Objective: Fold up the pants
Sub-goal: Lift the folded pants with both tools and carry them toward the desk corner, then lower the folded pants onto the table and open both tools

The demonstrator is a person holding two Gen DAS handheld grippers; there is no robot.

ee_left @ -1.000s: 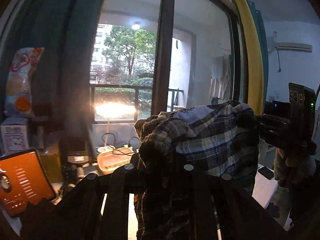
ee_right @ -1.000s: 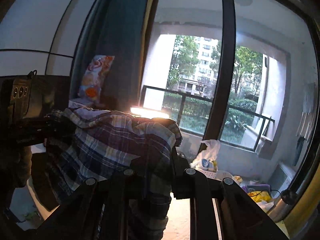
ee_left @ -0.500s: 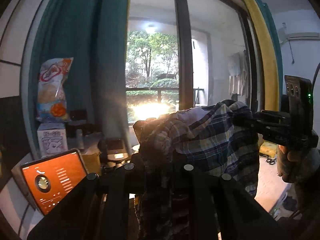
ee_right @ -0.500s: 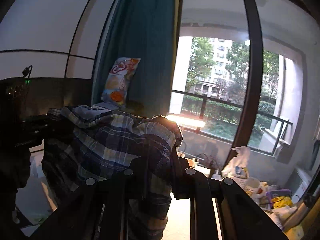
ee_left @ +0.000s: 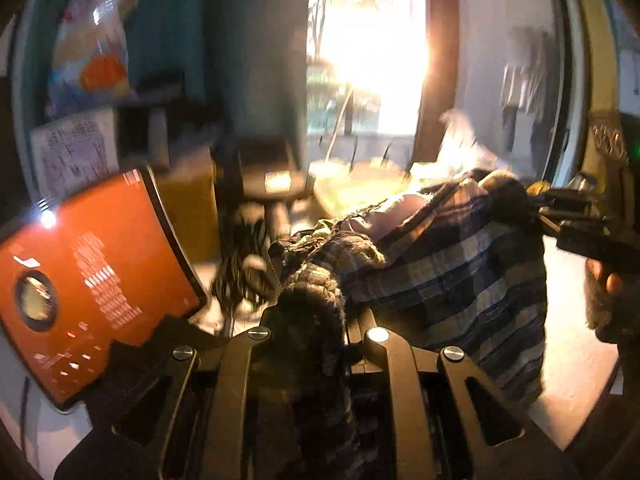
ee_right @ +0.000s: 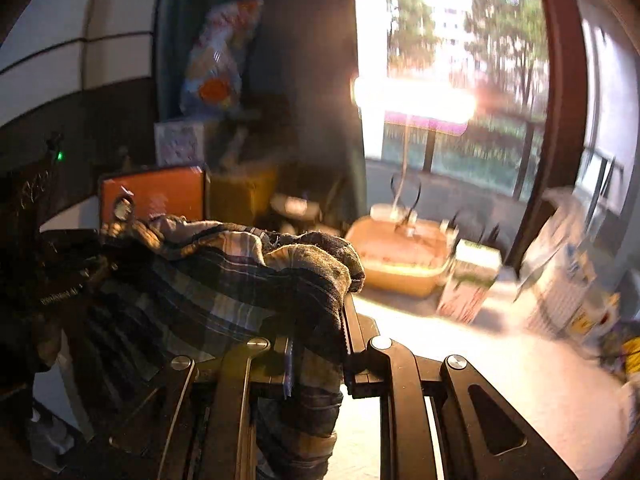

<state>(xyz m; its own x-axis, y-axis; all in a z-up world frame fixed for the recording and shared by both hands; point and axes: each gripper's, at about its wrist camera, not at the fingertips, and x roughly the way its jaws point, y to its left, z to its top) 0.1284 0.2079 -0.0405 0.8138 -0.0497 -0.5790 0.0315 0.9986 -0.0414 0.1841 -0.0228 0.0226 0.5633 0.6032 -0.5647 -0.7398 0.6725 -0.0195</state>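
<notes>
The plaid pants [ee_left: 448,264] hang stretched between my two grippers, held in the air. My left gripper [ee_left: 312,312] is shut on one bunched end of the pants, which drapes down between the fingers. My right gripper [ee_right: 320,328] is shut on the other end of the pants [ee_right: 224,280]. In the left wrist view the right gripper [ee_left: 576,224] shows at the far right, clamped on the cloth. In the right wrist view the left gripper [ee_right: 68,256] shows at the far left, partly hidden by fabric.
An orange tablet screen [ee_left: 88,280] stands at the left. A snack bag [ee_left: 96,40] and a white box [ee_left: 76,148] are behind it. A yellow tray with cables [ee_right: 400,256] and a small carton [ee_right: 468,284] sit on the pale tabletop [ee_right: 520,376] by the window.
Both grippers have tilted and moved downward with the pants; the table, tablet and tray now fill the views where the window did before. The frames are motion-blurred.
</notes>
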